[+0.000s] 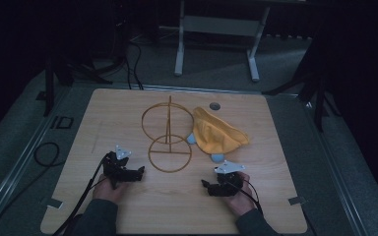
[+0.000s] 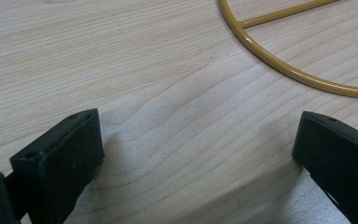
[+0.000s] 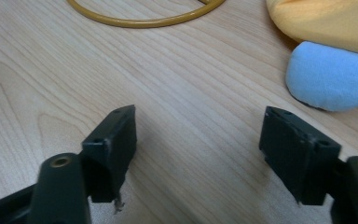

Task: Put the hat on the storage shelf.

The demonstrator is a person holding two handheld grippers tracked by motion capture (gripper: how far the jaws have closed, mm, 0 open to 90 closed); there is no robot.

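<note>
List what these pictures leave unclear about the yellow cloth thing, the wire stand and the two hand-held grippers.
- Yellow cloth thing: high view is dim and small; whether it is a hat or a toy cannot be told. The right gripper view's top edge cuts it off.
- Its light blue parts: the yellow fabric covers where they join.
- Wire stand: both gripper views cut off all but parts of its base ring.
- Left hand-held gripper and right hand-held gripper: jaws too small in the high view.

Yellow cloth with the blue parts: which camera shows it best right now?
The high view: the whole yellow cloth lies beside the wire stand, blue parts peeking out. The right gripper view catches one yellow edge and one blue part; the left gripper view looks at wood and wire.
</note>
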